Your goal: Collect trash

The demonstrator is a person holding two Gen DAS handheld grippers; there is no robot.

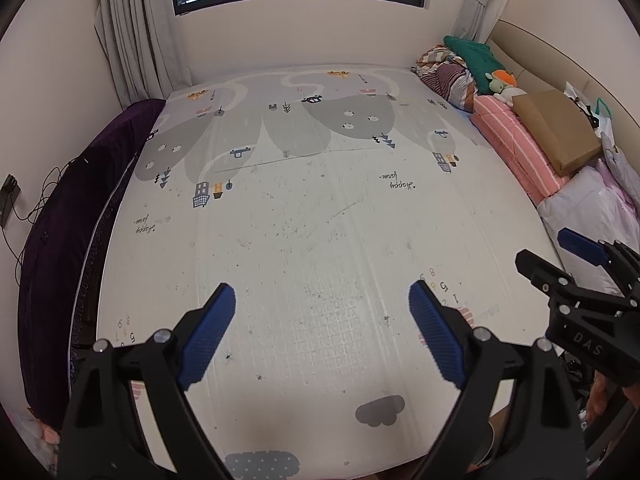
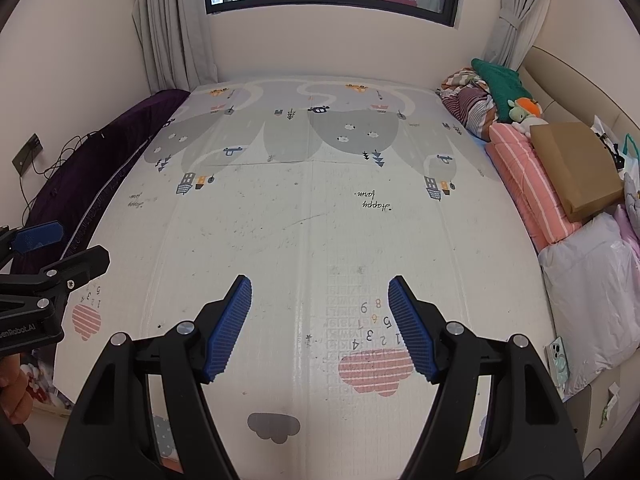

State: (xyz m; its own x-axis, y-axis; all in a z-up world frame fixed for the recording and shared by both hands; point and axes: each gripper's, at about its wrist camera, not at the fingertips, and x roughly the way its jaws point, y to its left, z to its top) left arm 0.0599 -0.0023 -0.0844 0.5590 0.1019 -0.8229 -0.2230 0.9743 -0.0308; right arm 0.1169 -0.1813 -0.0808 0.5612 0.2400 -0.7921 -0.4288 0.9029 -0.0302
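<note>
Both views look down on a printed play mat (image 1: 320, 208) (image 2: 320, 224) dotted with small dark specks and crumbs. My left gripper (image 1: 322, 292) hovers open over the mat's near part, with nothing between its blue pads. My right gripper (image 2: 320, 286) is also open and empty, a little to the right of the left one. In the left wrist view the right gripper (image 1: 556, 258) shows at the right edge. In the right wrist view the left gripper (image 2: 60, 248) shows at the left edge. A small white and green scrap (image 2: 609, 404) lies off the mat at the lower right.
A dark purple cushion (image 1: 80, 208) lines the mat's left side, with cables and a wall socket (image 1: 10, 196) beyond. On the right are pink striped bedding (image 2: 528, 184), a brown cardboard box (image 2: 576, 164), a white plastic-wrapped bundle (image 2: 592, 280) and a phone (image 2: 558, 360). Curtains and a window stand at the far wall.
</note>
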